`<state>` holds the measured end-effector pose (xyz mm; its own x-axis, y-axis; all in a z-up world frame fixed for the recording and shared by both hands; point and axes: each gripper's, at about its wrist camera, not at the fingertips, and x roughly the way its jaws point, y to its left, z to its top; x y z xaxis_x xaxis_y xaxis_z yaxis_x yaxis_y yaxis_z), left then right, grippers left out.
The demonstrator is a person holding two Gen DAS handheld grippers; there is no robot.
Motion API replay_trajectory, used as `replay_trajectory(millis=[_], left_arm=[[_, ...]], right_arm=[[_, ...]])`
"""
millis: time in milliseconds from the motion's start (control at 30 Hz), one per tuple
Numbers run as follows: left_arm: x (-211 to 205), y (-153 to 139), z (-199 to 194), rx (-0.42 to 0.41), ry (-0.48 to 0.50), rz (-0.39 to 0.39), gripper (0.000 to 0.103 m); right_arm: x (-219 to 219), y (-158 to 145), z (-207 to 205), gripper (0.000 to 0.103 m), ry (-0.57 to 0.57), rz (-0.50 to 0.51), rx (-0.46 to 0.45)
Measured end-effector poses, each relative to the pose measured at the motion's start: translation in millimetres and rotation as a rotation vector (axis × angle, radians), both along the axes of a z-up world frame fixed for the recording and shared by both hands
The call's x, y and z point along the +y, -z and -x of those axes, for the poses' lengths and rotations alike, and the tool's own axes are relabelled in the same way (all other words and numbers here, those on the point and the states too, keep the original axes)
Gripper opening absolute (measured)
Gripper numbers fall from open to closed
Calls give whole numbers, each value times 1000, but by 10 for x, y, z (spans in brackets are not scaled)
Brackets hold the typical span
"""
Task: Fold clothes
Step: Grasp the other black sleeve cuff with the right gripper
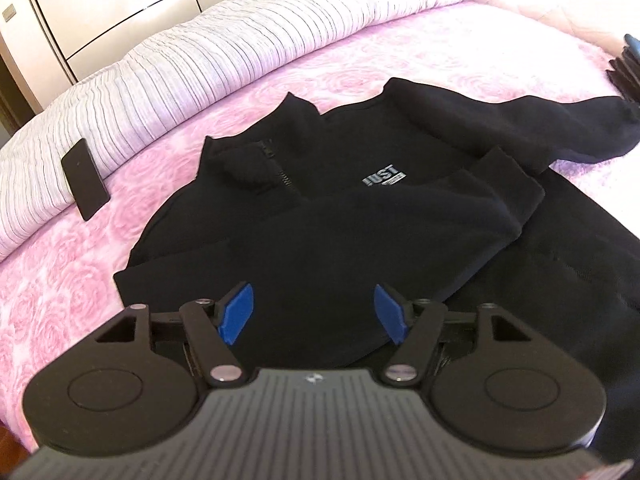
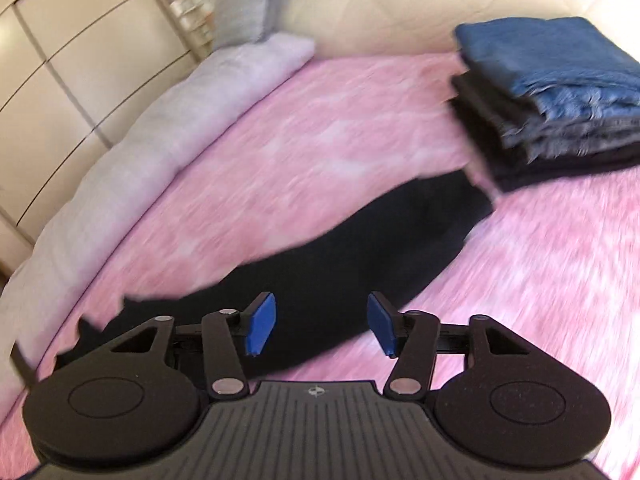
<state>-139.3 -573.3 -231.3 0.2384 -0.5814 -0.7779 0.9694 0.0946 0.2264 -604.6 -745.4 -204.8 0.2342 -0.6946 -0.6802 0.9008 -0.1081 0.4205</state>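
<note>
A black zip-neck sweater [image 1: 320,216] with a small white chest logo [image 1: 384,176] lies face up on the pink bedspread [image 1: 60,280]. One sleeve is folded across its chest, the other [image 1: 560,128] stretches out to the right. My left gripper [image 1: 316,314] hovers above the sweater's near part, blue pads apart, nothing between them. In the blurred right wrist view the outstretched black sleeve [image 2: 360,248] runs diagonally across the bed. My right gripper [image 2: 320,324] stands open over that sleeve and grips nothing.
A stack of folded clothes [image 2: 560,112], blue on top and dark below, sits at the right of the bed. A black phone [image 1: 85,178] leans on the striped white duvet roll [image 1: 200,68]. Cream wardrobe doors [image 2: 60,60] stand behind the bed.
</note>
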Motion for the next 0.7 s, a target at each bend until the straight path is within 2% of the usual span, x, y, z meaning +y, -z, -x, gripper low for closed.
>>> replay_trajectory(millis=[67, 167, 233, 300, 367, 433, 467, 533, 600, 700], left_arm=[[-150, 36, 164, -7, -28, -20, 71], [-367, 91, 379, 44, -100, -62, 82], [-486, 120, 493, 87, -151, -73, 86], [-594, 143, 635, 92, -153, -86, 86], [-701, 166, 776, 97, -154, -98, 86], [-769, 179, 878, 91, -145, -104, 86], [-795, 182, 920, 88, -142, -106, 87], [-829, 172, 951, 88, -143, -106, 87], [-846, 137, 943, 86, -147, -92, 87], [-802, 42, 881, 66, -152, -64, 87]], right_arm=[[-259, 208, 252, 58, 25, -21, -18], [-592, 557, 657, 58, 79, -63, -73], [-745, 768, 883, 58, 127, -81, -138], [-827, 920, 1047, 57, 161, -94, -209], [-863, 1029, 1137, 52, 172, -106, -268], [-899, 1138, 1227, 31, 182, -118, -328], [-906, 1155, 1235, 28, 179, -118, -342], [-909, 1094, 1243, 11, 175, -116, -341], [-921, 984, 1233, 10, 165, -109, -319], [-994, 542, 933, 10, 30, -40, -164]])
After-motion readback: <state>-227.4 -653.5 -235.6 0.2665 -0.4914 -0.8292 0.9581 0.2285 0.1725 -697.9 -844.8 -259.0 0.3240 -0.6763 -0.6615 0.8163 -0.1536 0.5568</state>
